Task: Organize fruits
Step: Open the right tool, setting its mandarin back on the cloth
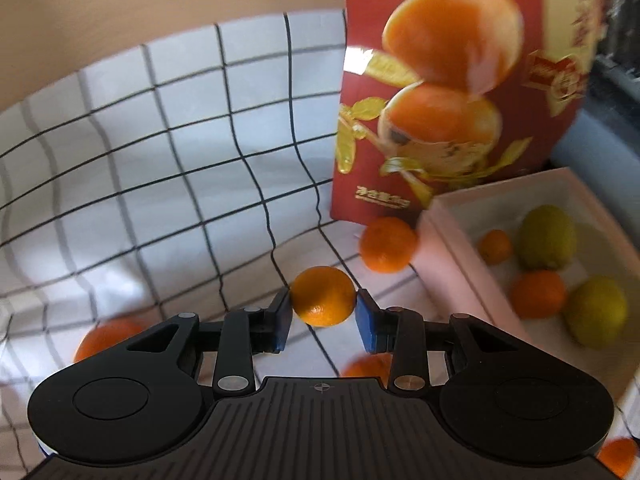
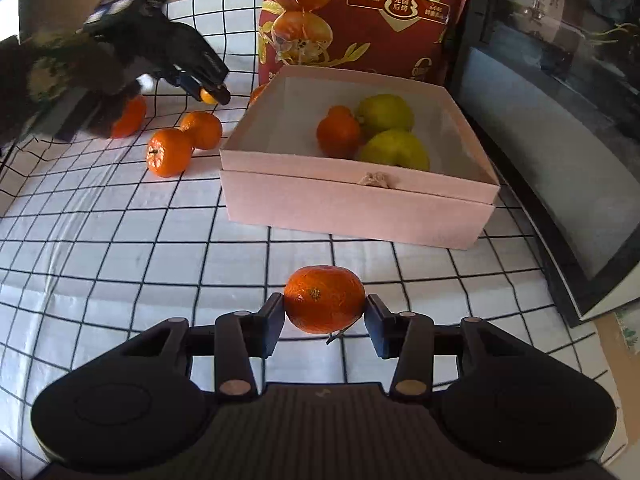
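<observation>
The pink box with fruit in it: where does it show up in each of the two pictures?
Left wrist view: the pink box sits at the right edge, only partly in frame.
Right wrist view: the pink box is whole, centre and slightly right, in the upper half.
Shared landmark: the red bag printed with oranges, standing just behind the box.

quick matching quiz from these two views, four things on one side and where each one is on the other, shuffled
Things:
1. yellow-green fruits
2. stemmed mandarin
3. red bag
4. pale mandarin

Places:
a. standing behind the pink box
b. between the left gripper pads
c. inside the pink box
d. between the right gripper pads

Pairs: 1-c, 2-d, 3-a, 4-b
</observation>
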A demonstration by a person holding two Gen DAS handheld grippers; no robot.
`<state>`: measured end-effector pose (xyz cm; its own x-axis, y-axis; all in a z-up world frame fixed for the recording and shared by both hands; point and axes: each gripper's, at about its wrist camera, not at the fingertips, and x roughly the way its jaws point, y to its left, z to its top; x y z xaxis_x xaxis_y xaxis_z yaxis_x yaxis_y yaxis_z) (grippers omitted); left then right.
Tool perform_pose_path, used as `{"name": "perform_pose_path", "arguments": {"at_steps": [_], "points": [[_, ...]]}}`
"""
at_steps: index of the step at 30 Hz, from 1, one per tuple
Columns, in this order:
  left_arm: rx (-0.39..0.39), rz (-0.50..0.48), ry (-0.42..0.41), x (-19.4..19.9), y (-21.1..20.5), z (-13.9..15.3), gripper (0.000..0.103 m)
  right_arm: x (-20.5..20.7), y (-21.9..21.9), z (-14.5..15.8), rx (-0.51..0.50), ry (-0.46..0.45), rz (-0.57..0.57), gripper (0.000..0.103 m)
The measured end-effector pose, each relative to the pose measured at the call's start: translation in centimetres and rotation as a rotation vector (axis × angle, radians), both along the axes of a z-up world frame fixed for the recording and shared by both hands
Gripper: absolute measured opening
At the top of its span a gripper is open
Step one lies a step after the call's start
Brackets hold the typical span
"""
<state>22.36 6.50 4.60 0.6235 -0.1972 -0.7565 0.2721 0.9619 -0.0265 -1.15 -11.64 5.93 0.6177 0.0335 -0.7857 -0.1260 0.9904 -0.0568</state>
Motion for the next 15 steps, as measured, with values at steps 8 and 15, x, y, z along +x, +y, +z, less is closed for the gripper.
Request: {"name": "perform_pose_path", "arguments": {"at_steps": [8,15], "points": [[-0.117,0.1,-0.023,-9.1,5.1,1.5,0.039,0.9,3.0,-0.2,0.03,-0.007,0.112,0.043],[-0.155,0.148,0.033,-17.1,6.7,-0.4,0.039,0.9,6.5,-0.7,0.042,0.008,0.225,0.043]]}}
